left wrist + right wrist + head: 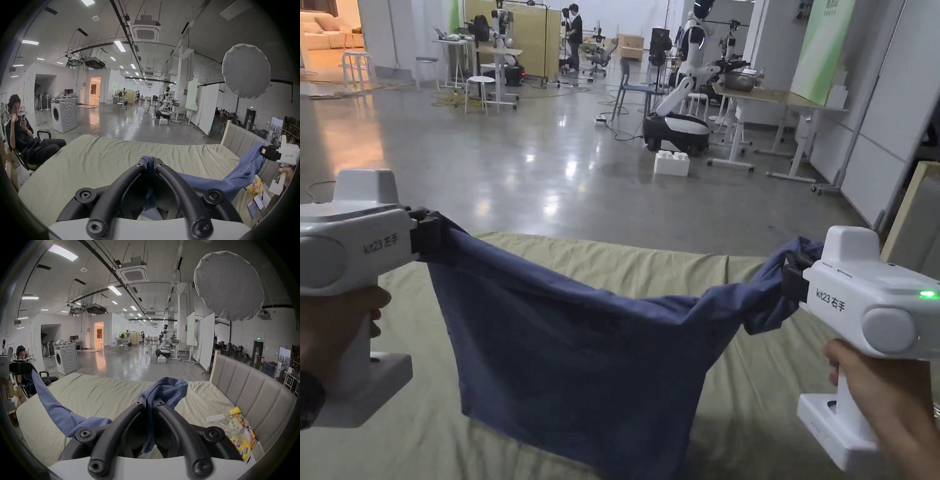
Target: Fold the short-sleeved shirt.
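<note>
Blue short-sleeved cotton shirt (pixel 575 350) hangs in the air over the bed with the pale olive sheet (pixel 650 262), stretched between both tools, lower edge sagging to or just above the sheet.

Left gripper (pixel 428 234): fingers (pixel 139 168) pinched together on a top corner of the shirt, a strip of blue cloth squeezed between them in the left gripper view. Held by the left hand (pixel 331 325).

Right gripper (pixel 794 281): fingers (pixel 140 407) closed on the other top corner; a bunched wad of fabric sticks up past the tips and a strip hangs down between them in the right gripper view. Held by the right hand (pixel 875 387).

Around:
- grey padded headboard (pixel 253 386) along the bed's right side
- yellow snack packets (pixel 237 421) and white paper on the sheet near the headboard, off to the right of the shirt; two phones (pixel 255 206) lie nearby
- seated person in black on an office chair (pixel 24 138) just beside the bed's left edge
- white washing machine (pixel 65 115) on the floor past the bed
- white wheeled humanoid robot (pixel 684 94), tables and stools well apart across the polished concrete floor
- round grey light diffuser (pixel 227 285) overhead to the right

Sheet under the shirt is wrinkled.
</note>
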The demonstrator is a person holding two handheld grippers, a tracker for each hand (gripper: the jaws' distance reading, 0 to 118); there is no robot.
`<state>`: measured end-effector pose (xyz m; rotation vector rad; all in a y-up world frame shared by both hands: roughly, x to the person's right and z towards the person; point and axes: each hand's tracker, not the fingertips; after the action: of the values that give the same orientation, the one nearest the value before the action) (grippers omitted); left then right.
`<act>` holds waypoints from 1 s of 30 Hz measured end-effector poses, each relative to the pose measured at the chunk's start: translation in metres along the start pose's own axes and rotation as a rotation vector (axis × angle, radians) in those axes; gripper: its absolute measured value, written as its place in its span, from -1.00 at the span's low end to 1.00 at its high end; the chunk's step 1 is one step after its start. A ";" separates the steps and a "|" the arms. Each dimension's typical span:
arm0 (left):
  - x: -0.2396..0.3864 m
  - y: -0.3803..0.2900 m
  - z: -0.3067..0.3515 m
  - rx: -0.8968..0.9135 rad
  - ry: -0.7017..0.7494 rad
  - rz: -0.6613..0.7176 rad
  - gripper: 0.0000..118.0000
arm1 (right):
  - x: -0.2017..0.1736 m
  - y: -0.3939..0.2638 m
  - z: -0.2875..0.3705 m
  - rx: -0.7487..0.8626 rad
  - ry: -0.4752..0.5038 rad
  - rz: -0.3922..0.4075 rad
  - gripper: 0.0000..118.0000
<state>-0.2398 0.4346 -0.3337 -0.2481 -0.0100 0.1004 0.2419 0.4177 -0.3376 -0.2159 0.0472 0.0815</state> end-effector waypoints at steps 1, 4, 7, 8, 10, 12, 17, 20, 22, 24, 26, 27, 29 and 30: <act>-0.004 0.006 -0.002 0.003 0.001 0.003 -0.88 | 0.000 0.008 -0.005 0.005 -0.009 0.003 -0.88; -0.010 0.022 -0.010 0.013 0.013 0.023 -0.88 | 0.002 0.029 -0.017 0.018 -0.024 0.006 -0.88; -0.011 0.044 -0.028 0.025 0.026 0.017 -0.88 | 0.002 0.057 -0.032 0.048 -0.048 0.021 -0.88; -0.012 0.050 -0.032 0.028 0.029 0.017 -0.88 | 0.001 0.065 -0.036 0.056 -0.056 0.031 -0.88; -0.009 0.062 -0.040 0.037 0.039 -0.003 -0.88 | 0.001 0.082 -0.044 0.082 -0.063 0.054 -0.88; -0.011 0.074 -0.049 0.040 0.052 -0.011 -0.88 | 0.000 0.095 -0.052 0.092 -0.073 0.061 -0.88; -0.007 0.098 -0.060 0.069 0.078 -0.030 -0.88 | 0.000 0.128 -0.069 0.127 -0.104 0.093 -0.88; -0.003 0.107 -0.063 0.083 0.094 -0.051 -0.88 | -0.008 0.141 -0.069 0.146 -0.104 0.131 -0.88; -0.005 0.108 -0.070 0.082 0.090 -0.055 -0.88 | -0.012 0.145 -0.069 0.165 -0.121 0.159 -0.88; -0.004 0.103 -0.071 0.085 0.091 -0.066 -0.88 | -0.013 0.140 -0.069 0.160 -0.122 0.148 -0.88; -0.005 0.091 -0.072 0.074 0.086 -0.084 -0.88 | -0.012 0.129 -0.070 0.151 -0.128 0.146 -0.88; -0.005 0.086 -0.072 0.072 0.084 -0.086 -0.88 | -0.011 0.123 -0.070 0.146 -0.130 0.145 -0.88; -0.005 0.070 -0.070 0.055 0.081 -0.089 -0.88 | -0.012 0.105 -0.071 0.110 -0.125 0.163 -0.88; -0.005 0.063 -0.069 0.045 0.077 -0.086 -0.88 | -0.013 0.098 -0.070 0.099 -0.123 0.168 -0.88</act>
<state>-0.2494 0.4785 -0.4157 -0.2066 0.0581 0.0051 0.2180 0.4966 -0.4257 -0.1076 -0.0534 0.2589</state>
